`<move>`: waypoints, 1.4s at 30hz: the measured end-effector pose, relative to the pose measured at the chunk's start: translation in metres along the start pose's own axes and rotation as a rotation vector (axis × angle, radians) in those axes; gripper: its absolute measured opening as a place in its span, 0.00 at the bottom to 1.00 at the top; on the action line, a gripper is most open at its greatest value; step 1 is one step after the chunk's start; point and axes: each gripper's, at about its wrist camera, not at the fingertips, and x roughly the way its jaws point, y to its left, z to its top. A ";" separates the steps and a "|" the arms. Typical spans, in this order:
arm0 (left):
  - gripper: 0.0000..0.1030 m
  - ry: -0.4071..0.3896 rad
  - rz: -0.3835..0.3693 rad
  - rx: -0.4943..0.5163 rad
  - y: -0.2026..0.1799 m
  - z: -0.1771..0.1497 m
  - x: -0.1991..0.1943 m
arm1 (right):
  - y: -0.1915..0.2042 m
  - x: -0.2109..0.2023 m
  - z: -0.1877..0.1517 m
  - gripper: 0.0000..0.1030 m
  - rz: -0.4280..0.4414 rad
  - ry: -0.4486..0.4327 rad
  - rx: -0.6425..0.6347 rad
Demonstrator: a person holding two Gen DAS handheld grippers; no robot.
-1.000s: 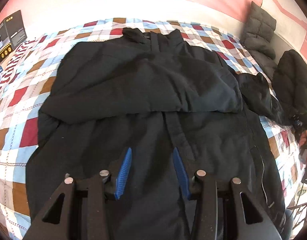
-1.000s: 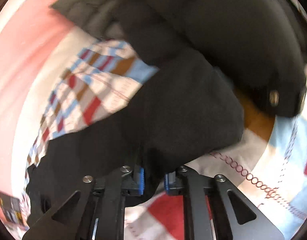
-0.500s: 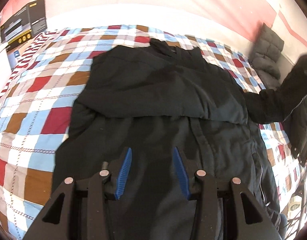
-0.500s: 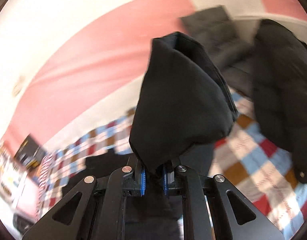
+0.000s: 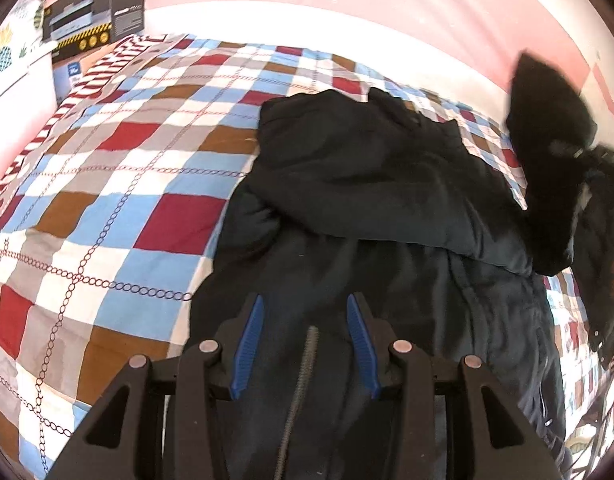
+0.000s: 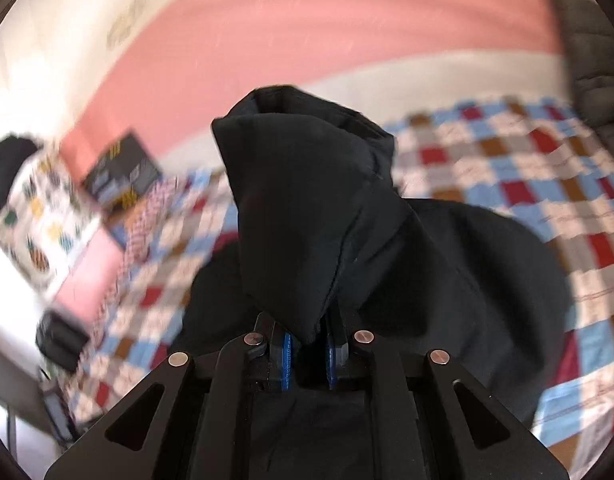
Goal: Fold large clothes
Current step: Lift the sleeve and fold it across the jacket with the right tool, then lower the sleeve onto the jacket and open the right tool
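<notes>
A large black jacket (image 5: pixel 379 208) lies spread on a checked bedspread (image 5: pixel 119 200), one sleeve folded across its chest. My left gripper (image 5: pixel 305 340) is open and empty, hovering over the jacket's lower front near the zipper (image 5: pixel 303 376). My right gripper (image 6: pixel 307 354) is shut on the other sleeve (image 6: pixel 307 208) and holds it raised above the bed; that raised sleeve also shows in the left wrist view (image 5: pixel 547 152) at the right edge.
A black box (image 5: pixel 95 12) stands at the bed's far left corner, by a patterned pillow (image 6: pixel 39 216). A grey padded garment (image 6: pixel 587 52) leans at the far right by the pink wall. The bedspread lies bare left of the jacket.
My right gripper has lifted the sleeve off the bed and swung it up and toward the jacket's body. My left gripper has drifted right along the jacket's lower front, still open.
</notes>
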 end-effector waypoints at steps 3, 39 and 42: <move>0.44 0.004 0.005 -0.009 0.007 -0.001 0.004 | 0.006 0.050 -0.021 0.20 0.017 0.115 -0.017; 0.06 0.064 -0.058 0.096 -0.072 0.095 0.121 | -0.161 0.048 -0.069 0.16 -0.213 0.115 0.174; 0.10 0.017 -0.057 0.100 -0.068 0.093 0.097 | -0.160 0.021 -0.062 0.17 -0.180 0.080 0.166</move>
